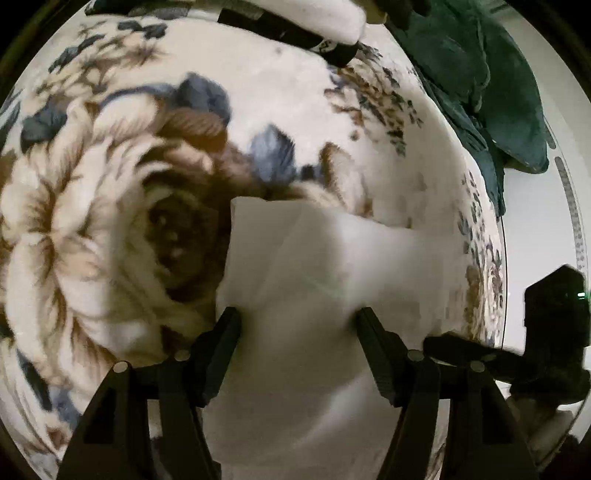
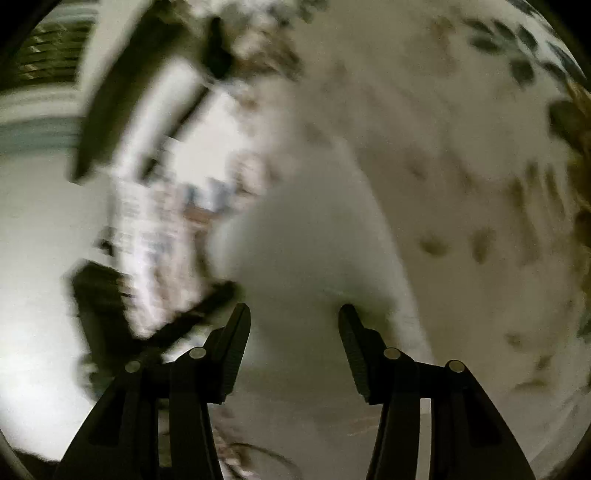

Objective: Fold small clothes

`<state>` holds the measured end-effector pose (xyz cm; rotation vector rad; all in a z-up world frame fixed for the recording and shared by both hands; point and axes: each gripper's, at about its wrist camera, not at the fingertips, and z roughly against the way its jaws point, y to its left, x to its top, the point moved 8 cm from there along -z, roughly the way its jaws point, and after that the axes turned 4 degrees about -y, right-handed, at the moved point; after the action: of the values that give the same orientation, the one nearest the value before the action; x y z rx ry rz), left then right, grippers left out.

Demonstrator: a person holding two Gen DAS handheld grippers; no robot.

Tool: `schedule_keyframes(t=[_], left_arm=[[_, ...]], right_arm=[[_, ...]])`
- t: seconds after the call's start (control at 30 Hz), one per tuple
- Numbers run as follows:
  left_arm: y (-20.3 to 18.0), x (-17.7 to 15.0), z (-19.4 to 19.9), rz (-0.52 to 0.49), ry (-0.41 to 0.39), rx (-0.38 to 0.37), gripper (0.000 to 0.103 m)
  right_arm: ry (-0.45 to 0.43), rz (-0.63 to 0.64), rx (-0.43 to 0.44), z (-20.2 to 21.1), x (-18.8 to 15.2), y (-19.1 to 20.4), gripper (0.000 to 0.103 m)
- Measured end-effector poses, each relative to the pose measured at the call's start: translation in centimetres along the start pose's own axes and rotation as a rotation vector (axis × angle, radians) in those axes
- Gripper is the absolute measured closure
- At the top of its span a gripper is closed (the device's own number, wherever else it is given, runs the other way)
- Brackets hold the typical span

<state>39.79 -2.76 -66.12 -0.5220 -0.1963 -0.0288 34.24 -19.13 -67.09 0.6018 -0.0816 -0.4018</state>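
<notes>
A small white garment lies on a floral blanket in the left wrist view, its folded corner pointing away. My left gripper is open, its fingers standing either side of the white cloth. In the blurred right wrist view the same white garment fills the space between the jaws of my right gripper, which is also open. Whether either gripper touches the cloth is unclear.
A dark green garment lies at the blanket's upper right edge. A white piece with a black band sits at the top. A black device stands on the white floor at right. The blanket extends to the right.
</notes>
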Motion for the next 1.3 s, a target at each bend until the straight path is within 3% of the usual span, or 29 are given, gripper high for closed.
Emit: schedule_keyframes(t=[0.13,0.27,0.4,0.5,0.6,0.8,0.9,1.1,1.17,1.2,1.27,1.3], left_arm=[[-0.1,-0.2,1.8,0.014,-0.005,-0.024,0.04],[0.0,-1.4,6.6,0.06,-0.052,-0.057,0.04],[1.6,-5.4,10.9,0.14,-0.034,-0.076,0.04],[2.8,-9.4,12.8,0.176,-0.007,-0.054,0.04],[5.0,-15.7,12.8,0.194,0.074,0.03,0.04],[6.9,-24.4,10.1,0.247,0.213,0.043,0.04],[6.5,-26.1,9.0,0.244,0.234,0.029,0.04],[4.4,-26.5,8.8,0.158,0.189,0.04,0.043],[3.9,-26.9,8.8,0.15,0.185,0.032,0.063],[3.5,-27.1,8.8,0.145,0.19,0.031,0.091],[3.4,-27.6,9.0,0.145,0.173,0.021,0.095],[3.4,-27.8,9.2,0.144,0.166,0.02,0.096]], right_arm=[[0.026,0.015,-0.06,-0.9,-1.0,-1.2,0.051],[0.009,0.009,-0.056,2.3,-1.5,-0.7,0.051],[0.03,-0.006,-0.035,5.5,-4.5,-0.8,0.051],[0.086,-0.008,-0.026,6.7,-9.0,-1.8,0.051],[0.152,-0.024,-0.043,6.9,-14.5,-4.3,0.051],[0.244,-0.124,-0.056,5.1,-24.2,-9.1,0.051],[0.265,-0.157,-0.052,3.4,-27.0,-10.2,0.051],[0.284,-0.212,0.019,0.6,-29.6,-10.4,0.051],[0.273,-0.227,0.048,-0.1,-29.9,-9.6,0.051],[0.271,-0.226,0.058,-0.5,-29.9,-9.0,0.051],[0.265,-0.212,0.07,-0.5,-30.1,-8.3,0.054],[0.265,-0.205,0.078,-0.7,-30.0,-7.8,0.069]])
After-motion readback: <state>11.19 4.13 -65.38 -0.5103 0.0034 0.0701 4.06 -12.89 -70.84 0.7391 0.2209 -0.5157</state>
